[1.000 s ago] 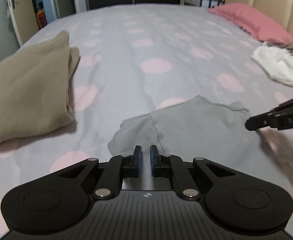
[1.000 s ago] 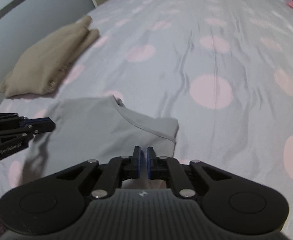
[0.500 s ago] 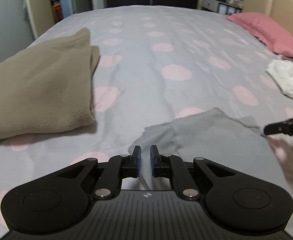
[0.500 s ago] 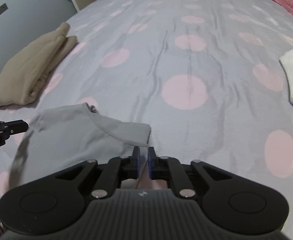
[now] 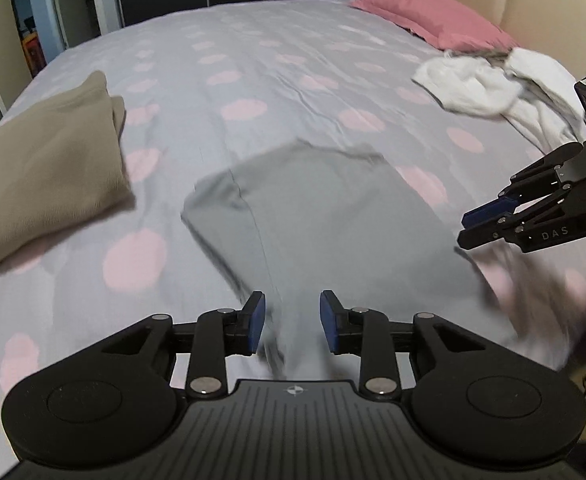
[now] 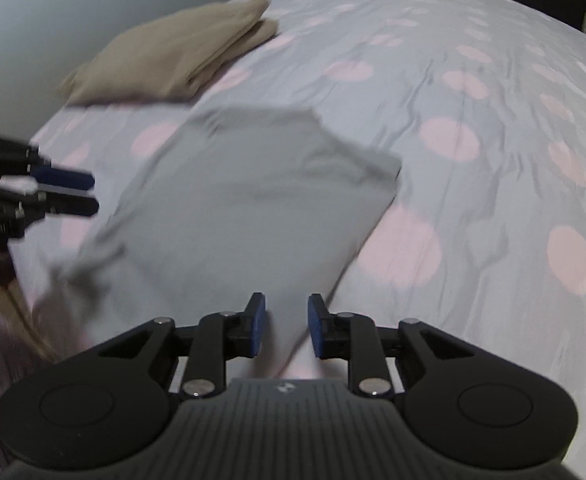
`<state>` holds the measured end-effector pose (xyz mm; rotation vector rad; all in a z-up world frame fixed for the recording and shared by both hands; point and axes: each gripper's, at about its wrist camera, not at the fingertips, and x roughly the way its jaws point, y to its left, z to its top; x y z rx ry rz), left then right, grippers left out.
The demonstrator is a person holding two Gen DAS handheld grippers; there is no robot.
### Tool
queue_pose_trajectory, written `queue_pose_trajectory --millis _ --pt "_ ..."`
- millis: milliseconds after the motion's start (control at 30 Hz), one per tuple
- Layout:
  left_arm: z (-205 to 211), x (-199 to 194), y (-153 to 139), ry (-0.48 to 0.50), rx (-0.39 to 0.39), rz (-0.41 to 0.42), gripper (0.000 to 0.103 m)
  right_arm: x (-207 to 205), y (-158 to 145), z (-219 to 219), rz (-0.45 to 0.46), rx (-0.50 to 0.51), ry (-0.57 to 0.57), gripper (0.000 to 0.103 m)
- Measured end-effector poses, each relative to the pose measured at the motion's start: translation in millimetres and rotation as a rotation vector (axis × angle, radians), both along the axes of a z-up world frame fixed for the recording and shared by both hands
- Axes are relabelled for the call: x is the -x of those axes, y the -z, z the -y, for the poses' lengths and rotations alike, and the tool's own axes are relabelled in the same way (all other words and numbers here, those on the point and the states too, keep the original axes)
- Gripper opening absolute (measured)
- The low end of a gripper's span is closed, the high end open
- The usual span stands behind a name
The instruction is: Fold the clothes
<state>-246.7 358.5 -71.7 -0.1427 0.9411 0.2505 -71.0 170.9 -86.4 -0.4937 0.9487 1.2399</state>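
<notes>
Both grippers' jaws have just been opening: left gripper (image 5: 292, 322) and right gripper (image 6: 286, 325) are standing apart, pads off the cloth, with the grey shirt's near edge lying between them. The grey shirt (image 5: 325, 216), pinched half a second back, is now lying spread on the bed (image 5: 277, 64), farther out in front than it was. Reading: the lay-flat is likely done and folding is starting.

Count: 1 grey shirt at the near middle; 1 folded tan garment (image 5: 45, 160) to its left; 1 white heap (image 5: 489, 84) far right, number of pieces unclear; 1 pink pillow (image 5: 429, 24); 2 grippers.
</notes>
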Motion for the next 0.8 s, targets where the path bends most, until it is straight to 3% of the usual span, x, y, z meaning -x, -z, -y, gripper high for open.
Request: queue_pose_trajectory --millis 167,200,333,533,667,800 --pt "16.6 14.8 5.4 0.037 -0.006 0.022 0.024 27.1 6.7 20.2 0.012 0.015 -0.068 0.026" --pt "21.9 15.7 7.0 0.061 -0.014 0.029 0.018 33.2 7.5 22.4 0.019 0.01 -0.087 0.025" --pt "42.9 14.5 16.1 0.166 -0.034 0.021 0.014 58.7 10.9 25.6 0.031 -0.007 -0.179 0.02" --pt "30.6 14.6 52.6 0.102 -0.027 -0.123 0.01 71.8 29.0 22.6 0.051 0.047 -0.204 0.018" --pt "17.5 26.4 59.0 0.045 0.028 -0.14 0.01 69.6 30.7 26.8 0.04 0.068 -0.198 0.017" --pt "15.2 35.4 57.5 0.025 0.034 -0.164 0.01 66.5 29.5 30.6 0.031 0.077 -0.191 0.017"
